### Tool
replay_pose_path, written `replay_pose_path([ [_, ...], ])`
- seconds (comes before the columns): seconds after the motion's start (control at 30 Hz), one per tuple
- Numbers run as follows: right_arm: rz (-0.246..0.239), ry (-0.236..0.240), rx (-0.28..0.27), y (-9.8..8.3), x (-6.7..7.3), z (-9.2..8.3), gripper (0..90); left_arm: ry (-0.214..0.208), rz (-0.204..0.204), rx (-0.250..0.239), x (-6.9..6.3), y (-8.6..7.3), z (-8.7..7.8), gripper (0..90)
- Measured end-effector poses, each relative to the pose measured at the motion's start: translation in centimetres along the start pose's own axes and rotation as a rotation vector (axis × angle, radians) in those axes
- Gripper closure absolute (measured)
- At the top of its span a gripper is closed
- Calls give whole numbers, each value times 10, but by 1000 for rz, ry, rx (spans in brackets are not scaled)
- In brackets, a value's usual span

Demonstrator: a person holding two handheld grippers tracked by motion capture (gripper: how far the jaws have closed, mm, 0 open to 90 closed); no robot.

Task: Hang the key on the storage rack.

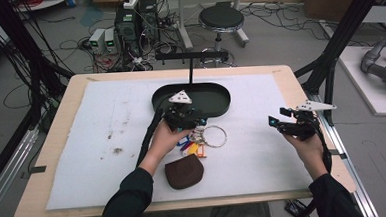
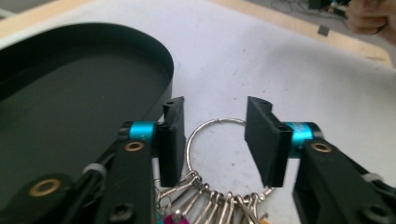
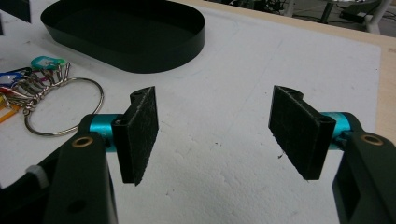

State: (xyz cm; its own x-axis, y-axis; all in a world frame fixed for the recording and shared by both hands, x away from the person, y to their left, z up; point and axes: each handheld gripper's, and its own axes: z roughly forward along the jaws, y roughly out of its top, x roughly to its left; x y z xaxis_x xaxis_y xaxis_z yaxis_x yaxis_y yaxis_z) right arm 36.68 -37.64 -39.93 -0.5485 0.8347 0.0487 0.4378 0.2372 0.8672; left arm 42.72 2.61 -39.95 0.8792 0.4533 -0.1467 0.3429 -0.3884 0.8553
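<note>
Straddling the thin steel key ring point(image 2: 215, 140) beside the oval black tray point(image 2: 84, 88), we are holding our left hand-held gripper point(image 2: 215, 140) half-open, untouching; right hand-held gripper point(image 3: 215, 135) is gaping wide above bare white surface point(image 3: 280, 60).

A thin, shiny metal key ring point(image 2: 205, 135) is gleaming, carrying glossy coloured plastic tags point(image 1: 190, 147). A matt black oval tray point(image 1: 215, 95) is looking smooth. A brown pouch point(image 1: 184, 171) is appearing soft and dull, like suede. A rough white foam sheet point(image 1: 107, 143), stained in places, is covering the pale wooden worktop point(image 1: 60, 105).
</note>
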Motion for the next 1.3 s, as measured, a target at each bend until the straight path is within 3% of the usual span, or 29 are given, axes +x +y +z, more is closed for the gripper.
replay_pose_path([
  [0.2, -5, 2, 1, 0, 0, 1, 337, 3, 18, 110, 1, 4, 31, 652],
  [0.4, -5, 7, 0, 0, 0, 0, 336, 36, 72, 204, 1, 5, 52, 737],
  [0.5, -4, 11, 4, 0, 0, 1, 337, 54, 97, 241, 1, 3, 60, 764],
  [0.67, -7, 15, 5, 0, 0, 1, 337, 66, 99, 290, 6, -3, 65, 790],
  [1.13, -18, 23, 1, 1, 3, 2, 337, 97, 121, 315, 1, -1, 64, 855],
  [1.3, -19, 24, -7, 1, 3, 1, 337, 75, 129, 255, -2, 5, 52, 859],
])
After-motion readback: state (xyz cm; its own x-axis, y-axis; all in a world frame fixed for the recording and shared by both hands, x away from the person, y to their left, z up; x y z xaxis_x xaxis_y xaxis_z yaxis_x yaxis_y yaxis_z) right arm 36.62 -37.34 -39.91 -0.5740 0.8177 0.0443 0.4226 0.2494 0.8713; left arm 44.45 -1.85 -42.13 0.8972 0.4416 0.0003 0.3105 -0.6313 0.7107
